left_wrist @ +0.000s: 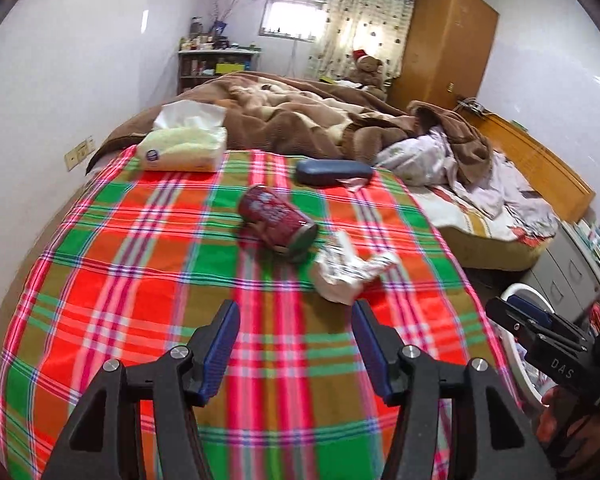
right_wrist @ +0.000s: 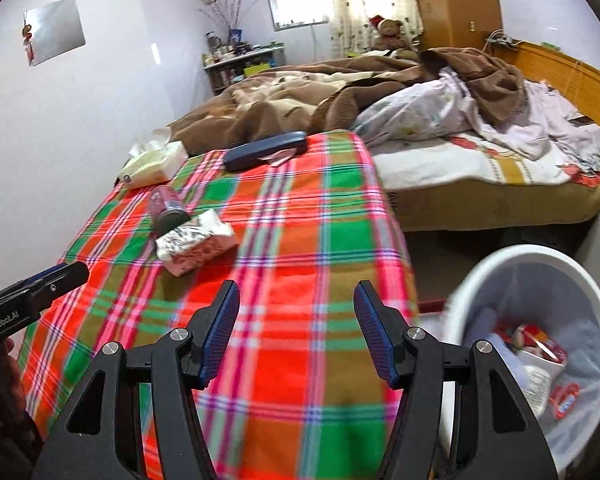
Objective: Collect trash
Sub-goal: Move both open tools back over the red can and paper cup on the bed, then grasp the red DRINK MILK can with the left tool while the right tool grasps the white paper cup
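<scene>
Trash, a can and crumpled wrapper, is lying mid-frame touching on the bed. Left gripper and right gripper are both hanging wide open, empty. Grabbing the wrapper could be nudging the can into rolling.

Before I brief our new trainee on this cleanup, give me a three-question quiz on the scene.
1. True or false: the red soda can stands upright on the plaid cloth.
2. Which lies nearest the can? A) tissue pack B) crumpled wrapper C) dark blue case
3. Fill in: the white trash bin sits on the ____ gripper's side of the bed.

Key: 1 false, it lies on its side. 2 B. 3 right. Both the left gripper and right gripper are open and empty.
</scene>
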`<state>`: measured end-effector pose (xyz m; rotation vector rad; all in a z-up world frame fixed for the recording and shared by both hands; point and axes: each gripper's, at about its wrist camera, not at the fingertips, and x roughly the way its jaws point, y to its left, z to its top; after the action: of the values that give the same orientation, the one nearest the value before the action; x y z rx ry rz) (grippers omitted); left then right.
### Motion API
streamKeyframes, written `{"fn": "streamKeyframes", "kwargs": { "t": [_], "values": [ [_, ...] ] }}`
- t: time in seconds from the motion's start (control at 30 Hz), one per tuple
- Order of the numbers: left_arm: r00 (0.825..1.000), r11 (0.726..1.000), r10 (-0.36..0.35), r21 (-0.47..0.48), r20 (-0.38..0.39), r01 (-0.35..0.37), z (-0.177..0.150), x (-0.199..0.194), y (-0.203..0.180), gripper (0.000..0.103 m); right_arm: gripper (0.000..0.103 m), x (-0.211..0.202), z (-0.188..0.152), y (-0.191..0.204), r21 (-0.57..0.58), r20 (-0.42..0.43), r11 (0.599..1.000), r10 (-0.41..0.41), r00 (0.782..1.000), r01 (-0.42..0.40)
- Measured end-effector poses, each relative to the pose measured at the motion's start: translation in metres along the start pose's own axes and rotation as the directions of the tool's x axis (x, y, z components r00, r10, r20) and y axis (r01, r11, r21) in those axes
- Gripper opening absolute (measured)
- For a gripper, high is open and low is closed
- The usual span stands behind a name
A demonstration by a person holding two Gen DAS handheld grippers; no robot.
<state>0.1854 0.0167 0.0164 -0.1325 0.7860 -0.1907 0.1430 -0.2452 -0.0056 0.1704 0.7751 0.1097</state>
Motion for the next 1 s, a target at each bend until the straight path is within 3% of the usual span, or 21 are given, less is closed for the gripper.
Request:
{"fn": "streamKeyframes", "kwargs": {
  "t": [0.3, 0.4, 0.5, 0.7, 0.73, 0.8, 1.0],
  "values": [
    [0.999, 1.0, 0.015, -0.015, -0.03, -0.015, 0.019, 0.03, 0.026, 0.058, 0.061, 0.046, 0.016, 0.031, 0.051, -0.071, 0.994, 0.104, 0.992, -0.101],
    [0.999, 0.999, -0.016, -0.036, -0.042, 0.014, 0.028, 0.04, 0.03, 0.058, 0.061, 0.059, 0.019, 0.041, 0.054, -0.087, 0.991, 0.123, 0.989, -0.119],
    [0.998, 1.0, -0.003, -0.012, -0.058, 0.002, 0.037, 0.053, 0.03, 0.058, 0.061, 0.07, 0.025, 0.048, 0.064, -0.103, 0.989, 0.14, 0.985, -0.134],
    [0.995, 0.997, -0.052, -0.061, -0.082, 0.047, 0.053, 0.076, 0.038, 0.059, 0.061, 0.098, 0.032, 0.05, 0.154, -0.162, 0.974, 0.189, 0.969, -0.164],
    [0.995, 0.997, -0.043, -0.066, -0.086, 0.037, 0.056, 0.08, 0.039, 0.059, 0.059, 0.101, 0.033, 0.051, 0.162, -0.171, 0.974, 0.186, 0.967, -0.159],
    [0.995, 0.996, -0.055, -0.076, -0.086, 0.048, 0.062, 0.087, 0.04, 0.059, 0.039, 0.105, 0.034, 0.052, 0.158, -0.177, 0.976, 0.18, 0.968, -0.152],
    [0.99, 0.993, -0.093, -0.085, -0.105, 0.084, 0.074, 0.108, 0.036, 0.062, 0.03, 0.112, 0.042, 0.045, 0.189, -0.173, 0.969, 0.192, 0.966, -0.158]
  ]
}}
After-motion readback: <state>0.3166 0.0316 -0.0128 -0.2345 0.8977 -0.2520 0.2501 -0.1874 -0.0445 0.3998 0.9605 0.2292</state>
